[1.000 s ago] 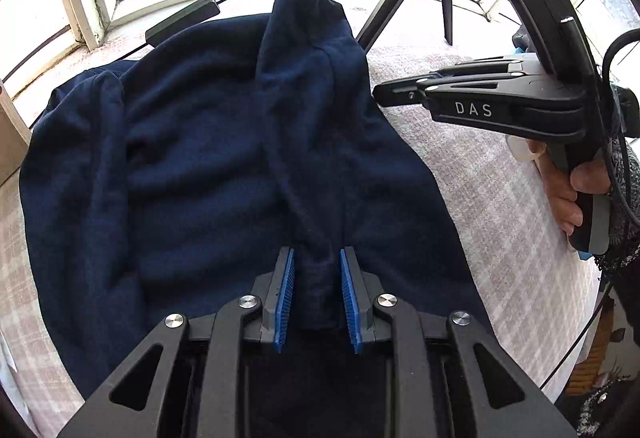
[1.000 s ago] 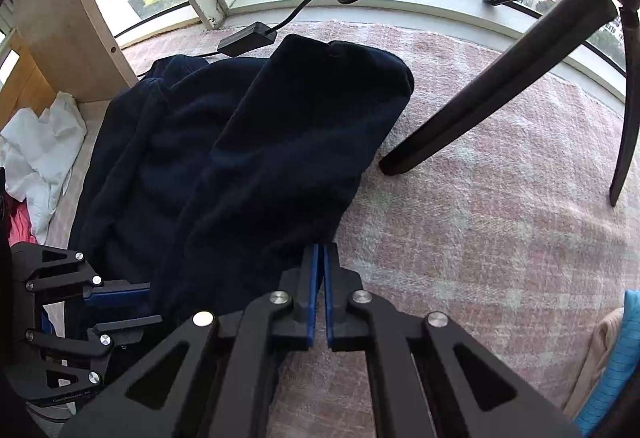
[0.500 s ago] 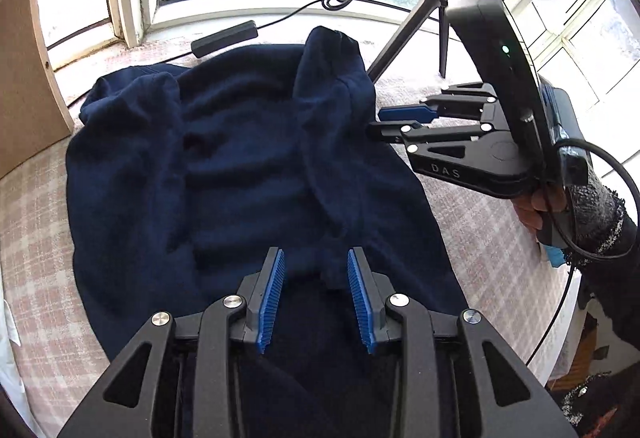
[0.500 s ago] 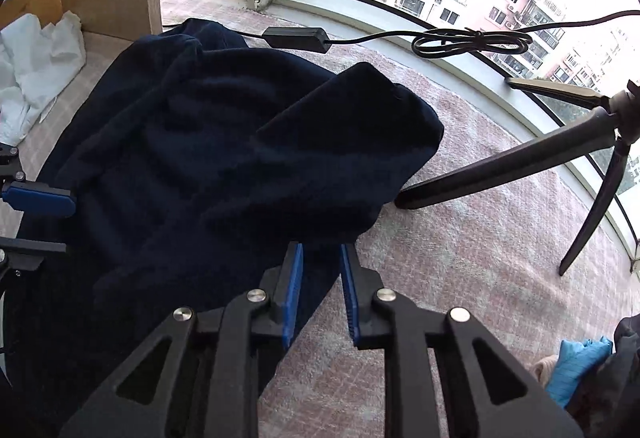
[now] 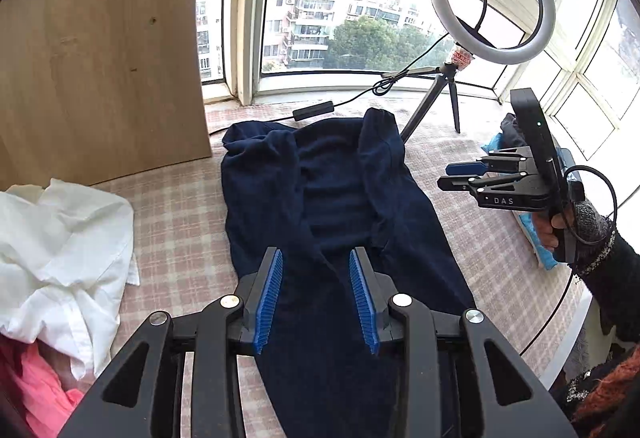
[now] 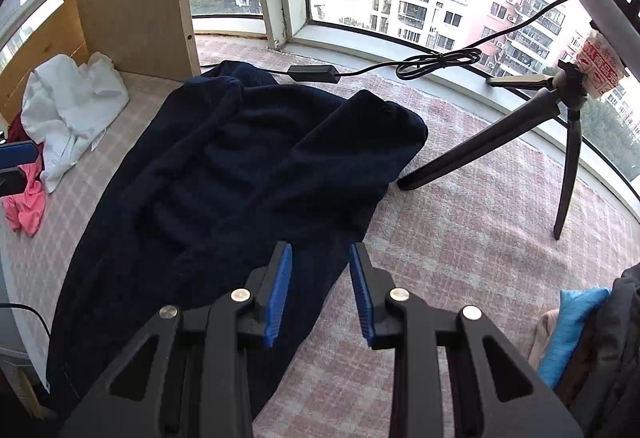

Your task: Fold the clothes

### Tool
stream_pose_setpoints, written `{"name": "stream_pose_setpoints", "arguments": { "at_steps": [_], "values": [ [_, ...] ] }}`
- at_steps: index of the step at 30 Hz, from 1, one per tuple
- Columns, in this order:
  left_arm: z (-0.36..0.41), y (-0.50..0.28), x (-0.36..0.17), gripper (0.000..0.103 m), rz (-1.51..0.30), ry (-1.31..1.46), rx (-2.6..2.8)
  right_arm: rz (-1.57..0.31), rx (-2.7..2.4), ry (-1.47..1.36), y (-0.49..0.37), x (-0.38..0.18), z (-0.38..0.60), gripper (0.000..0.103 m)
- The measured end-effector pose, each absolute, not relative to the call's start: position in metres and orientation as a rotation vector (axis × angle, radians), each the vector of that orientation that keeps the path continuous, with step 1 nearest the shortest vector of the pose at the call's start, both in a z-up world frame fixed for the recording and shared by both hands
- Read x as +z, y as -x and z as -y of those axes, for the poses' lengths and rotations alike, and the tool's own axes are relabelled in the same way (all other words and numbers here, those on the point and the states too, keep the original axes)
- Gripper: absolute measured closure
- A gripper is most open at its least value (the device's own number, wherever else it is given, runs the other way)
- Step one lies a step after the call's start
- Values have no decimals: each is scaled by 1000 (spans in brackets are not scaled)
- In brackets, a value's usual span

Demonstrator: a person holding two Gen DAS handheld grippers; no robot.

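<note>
A dark navy sweater (image 5: 328, 205) lies lengthwise on the checked cloth, both sleeves folded inward over its body; it shows in the right wrist view as the navy sweater (image 6: 224, 177). My left gripper (image 5: 316, 270) hovers open above the near end of the garment, nothing between its blue pads. My right gripper (image 6: 320, 266) is open too, raised over the sweater's right edge. In the left wrist view the right gripper (image 5: 464, 175) is held up in a hand at the right, clear of the fabric.
A ring light on a tripod (image 5: 452, 77) stands at the sweater's far right corner, its cable and black adapter (image 5: 314, 110) along the window sill. White cloth (image 5: 60, 238) and pink cloth (image 5: 36, 390) lie left. A wooden panel (image 5: 100, 37) rises far left. Blue fabric (image 6: 572, 322) sits right.
Both grippers let go of the sweater, opened and pulled up and back from it. The sleeve that the left gripper held now lies on the garment.
</note>
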State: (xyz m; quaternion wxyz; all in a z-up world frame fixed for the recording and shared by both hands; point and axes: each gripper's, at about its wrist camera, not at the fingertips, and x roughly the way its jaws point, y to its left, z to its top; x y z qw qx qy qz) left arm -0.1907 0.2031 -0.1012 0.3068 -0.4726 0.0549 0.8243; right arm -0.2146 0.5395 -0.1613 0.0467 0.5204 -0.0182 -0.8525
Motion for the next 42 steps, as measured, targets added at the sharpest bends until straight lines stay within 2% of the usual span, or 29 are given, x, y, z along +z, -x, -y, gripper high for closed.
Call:
{"name": "stream_pose_setpoints", "arguments": {
  "at_steps": [7,15,19,20,24,26,27,32,36,42],
  "values": [
    [-138,98,-116,68,-97,1335,2164,215,-2514,-1542,155,-139,-503,73],
    [-121,-1,-180,68,-127,1490,1933,222,-2456,-1502,101,-121,-444,73],
    [-94,-38,-175,68,-146,1455,1876,164,-2429,-1551,37,-126,-405,73],
    [-80,-44,-167,68,-119,1438,1873,211,-2400,-1572,19,-130,-396,73],
    [-25,-59,-145,68,-158,1420,1958,639,-2343,-1555,-46,-132,-389,73],
    [-20,-64,-147,68,-225,1417,1969,691,-2448,-1496,-69,-121,-391,73],
    [-27,-66,-150,68,-256,1406,1951,656,-2506,-1510,-72,-118,-389,73],
    [-105,-94,-178,68,-247,1293,1782,512,-2583,-1592,-21,-143,-386,73],
    [-165,-113,-220,68,-411,1288,1741,468,-2548,-1651,47,-175,-391,73],
    [-176,-119,-235,62,-425,1376,1746,353,-2435,-1798,119,-225,-377,73]
  ]
}}
